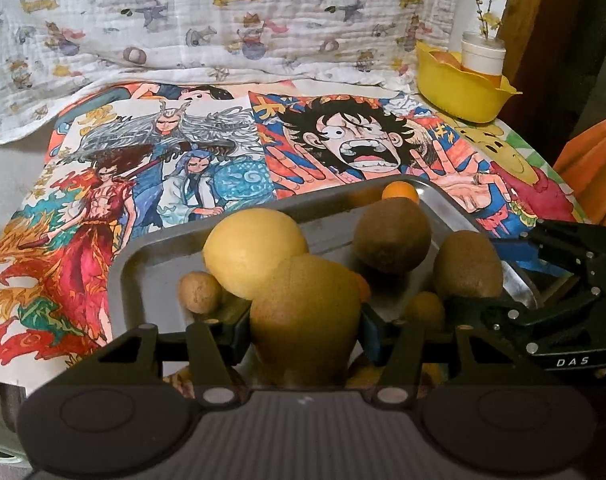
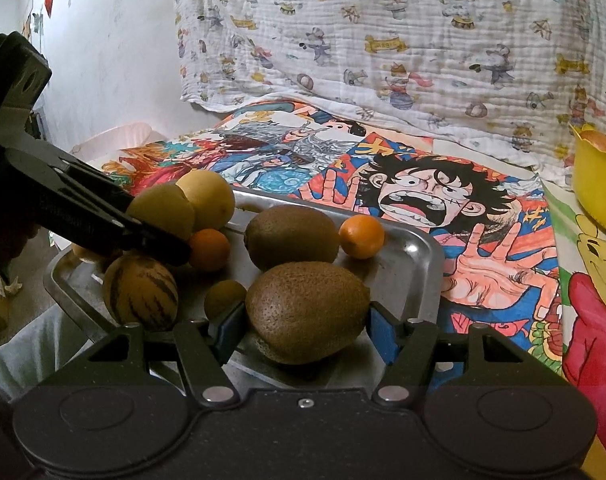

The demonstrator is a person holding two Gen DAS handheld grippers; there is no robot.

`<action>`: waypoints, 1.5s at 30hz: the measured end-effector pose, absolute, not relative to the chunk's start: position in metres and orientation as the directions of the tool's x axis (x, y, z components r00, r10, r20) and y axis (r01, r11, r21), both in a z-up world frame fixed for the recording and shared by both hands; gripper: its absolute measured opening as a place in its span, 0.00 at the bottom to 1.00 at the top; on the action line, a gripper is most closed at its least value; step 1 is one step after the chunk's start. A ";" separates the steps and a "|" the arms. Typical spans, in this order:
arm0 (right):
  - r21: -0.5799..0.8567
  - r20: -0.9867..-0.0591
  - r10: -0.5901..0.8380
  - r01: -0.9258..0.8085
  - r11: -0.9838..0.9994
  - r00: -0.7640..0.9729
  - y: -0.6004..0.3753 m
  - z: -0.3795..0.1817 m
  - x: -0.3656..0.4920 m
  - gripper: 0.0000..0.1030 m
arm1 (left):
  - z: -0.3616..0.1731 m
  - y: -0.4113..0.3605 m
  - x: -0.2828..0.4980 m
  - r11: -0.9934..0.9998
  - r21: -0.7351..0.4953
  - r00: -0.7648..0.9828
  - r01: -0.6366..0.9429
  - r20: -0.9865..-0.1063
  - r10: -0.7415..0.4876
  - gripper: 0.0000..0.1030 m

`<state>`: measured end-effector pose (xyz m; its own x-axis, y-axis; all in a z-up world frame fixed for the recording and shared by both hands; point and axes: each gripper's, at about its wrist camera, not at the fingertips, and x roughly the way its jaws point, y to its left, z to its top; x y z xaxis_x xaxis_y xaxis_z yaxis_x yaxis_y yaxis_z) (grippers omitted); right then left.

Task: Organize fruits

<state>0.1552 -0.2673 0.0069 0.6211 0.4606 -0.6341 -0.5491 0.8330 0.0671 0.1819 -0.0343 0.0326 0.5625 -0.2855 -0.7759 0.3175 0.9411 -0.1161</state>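
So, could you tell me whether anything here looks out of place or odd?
One thing: a white cup holding yellow flower sprigs stands inside the yellow bowl with fruit. The tray and its fruit look intact, nothing spilled.

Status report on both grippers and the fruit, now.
Left gripper shut on yellow-green fruit. Right gripper shut on kiwi, low over metal tray. Other fruit crowds tray.

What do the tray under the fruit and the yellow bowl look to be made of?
Tray: likely stainless steel, polished; it mirrors the small orange and shows bright glints at its corner. Yellow bowl: probably plastic, smooth, evenly coloured, with a thin wavy moulded rim.
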 end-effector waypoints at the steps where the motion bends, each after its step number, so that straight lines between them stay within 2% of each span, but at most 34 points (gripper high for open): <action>1: 0.067 -0.634 0.461 -0.549 0.833 0.621 -0.267 0.007 0.155 0.65 | 0.033 -0.034 0.182 0.942 -0.118 0.563 0.315 -0.776 -0.286 0.56; 9: 0.076 -0.631 0.459 -0.539 0.839 0.625 -0.269 0.007 0.155 0.66 | 0.034 -0.034 0.180 0.945 -0.115 0.569 0.308 -0.774 -0.279 0.59; 14: 0.078 -0.627 0.451 -0.525 0.847 0.635 -0.269 0.007 0.152 0.68 | 0.035 -0.031 0.177 0.949 -0.115 0.581 0.293 -0.767 -0.272 0.70; 24: 0.085 -0.594 0.450 -0.504 0.859 0.667 -0.268 0.012 0.142 0.76 | 0.043 -0.021 0.166 0.957 -0.148 0.610 0.249 -0.744 -0.273 0.84; 29: 0.094 -0.568 0.453 -0.493 0.865 0.687 -0.269 0.017 0.134 0.83 | 0.048 -0.018 0.155 0.960 -0.169 0.646 0.225 -0.711 -0.277 0.97; 36: 0.105 -0.521 0.449 -0.467 0.878 0.726 -0.274 0.029 0.122 0.89 | 0.056 -0.011 0.137 0.953 -0.246 0.692 0.179 -0.657 -0.299 0.99; 38: 0.114 -0.500 0.450 -0.459 0.881 0.739 -0.277 0.032 0.117 0.96 | 0.059 -0.011 0.130 0.954 -0.249 0.706 0.169 -0.644 -0.293 0.99; 45: 0.138 -0.427 0.457 -0.443 0.886 0.780 -0.282 0.040 0.105 0.98 | 0.065 -0.011 0.103 0.962 -0.243 0.765 0.125 -0.594 -0.249 0.99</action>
